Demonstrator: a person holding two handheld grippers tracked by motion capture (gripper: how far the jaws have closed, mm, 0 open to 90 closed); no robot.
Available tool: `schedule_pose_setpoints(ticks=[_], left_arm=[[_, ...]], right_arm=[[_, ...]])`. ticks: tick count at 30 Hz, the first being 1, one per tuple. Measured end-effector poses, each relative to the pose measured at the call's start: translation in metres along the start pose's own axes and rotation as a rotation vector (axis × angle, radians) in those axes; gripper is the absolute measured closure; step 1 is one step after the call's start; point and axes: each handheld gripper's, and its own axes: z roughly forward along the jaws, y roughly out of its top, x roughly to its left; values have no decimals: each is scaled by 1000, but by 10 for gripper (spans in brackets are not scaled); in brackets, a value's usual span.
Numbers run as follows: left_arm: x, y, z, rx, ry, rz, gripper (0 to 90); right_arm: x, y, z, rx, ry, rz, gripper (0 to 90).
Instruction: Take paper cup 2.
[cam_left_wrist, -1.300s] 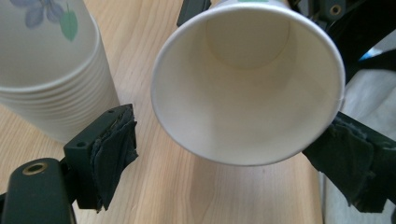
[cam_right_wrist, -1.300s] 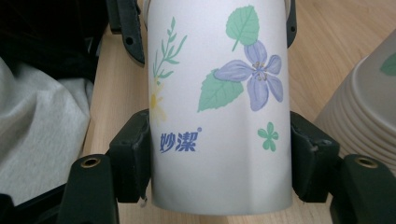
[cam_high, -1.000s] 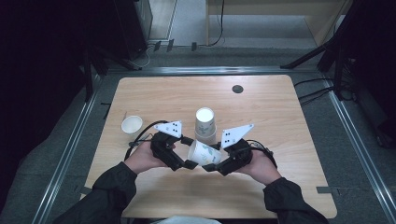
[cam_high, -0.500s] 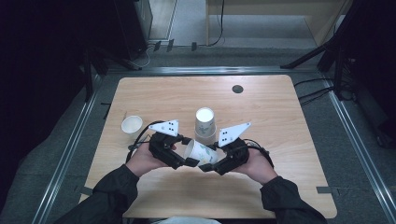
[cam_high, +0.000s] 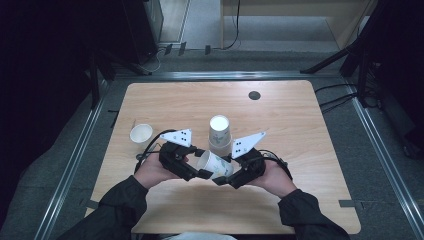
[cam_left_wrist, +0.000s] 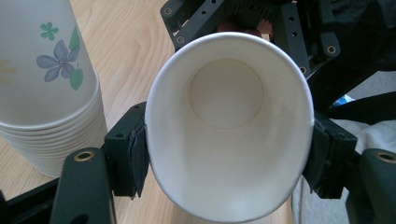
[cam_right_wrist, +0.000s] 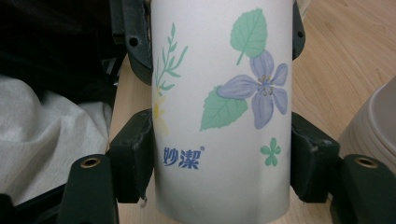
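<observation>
We see a white paper cup with a blue flower print (cam_high: 215, 164) lying on its side in mid-air, lower centre of the high view, long axis running left-right across the frame, open mouth toward the left, base toward the right. The left gripper (cam_high: 200, 172) has its pads on the rim end; in the left gripper view the cup (cam_left_wrist: 229, 126) faces us mouth-first, rim squeezed to an oval between the two black jaws, so the grip is narrow and on the cup. Its jaws have just been closing, with the cup between them; a second ago in the high view they stood wider beside the rim. The right gripper (cam_high: 223, 179) is closed tight on the base end; in the right gripper view the cup wall (cam_right_wrist: 224, 112) stands between both pads, print facing us. Both hands sit where they were a second ago, cup in the same spot. Just above the held cup, a stack of upturned paper cups (cam_high: 220, 135) stands upright on the light wooden table (cam_high: 300, 130), close behind the grippers. A single small white paper cup (cam_high: 141, 134) stands mouth-up at centre left, near the left table edge. A small dark round disc (cam_high: 254, 95) lies at the upper right of the table. Open wood to the right and upper left; bottom edge close to the forearms.
</observation>
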Motion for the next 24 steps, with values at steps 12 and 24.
schedule_pose_setpoints(ticks=[12,24], left_arm=[[1,2,-7,100,45,58,285],[-10,-1,17,331,99,177,278]], right_arm=[[0,-3,6,64,-26,-21,245],[-1,-10,23,148,-48,-35,250]])
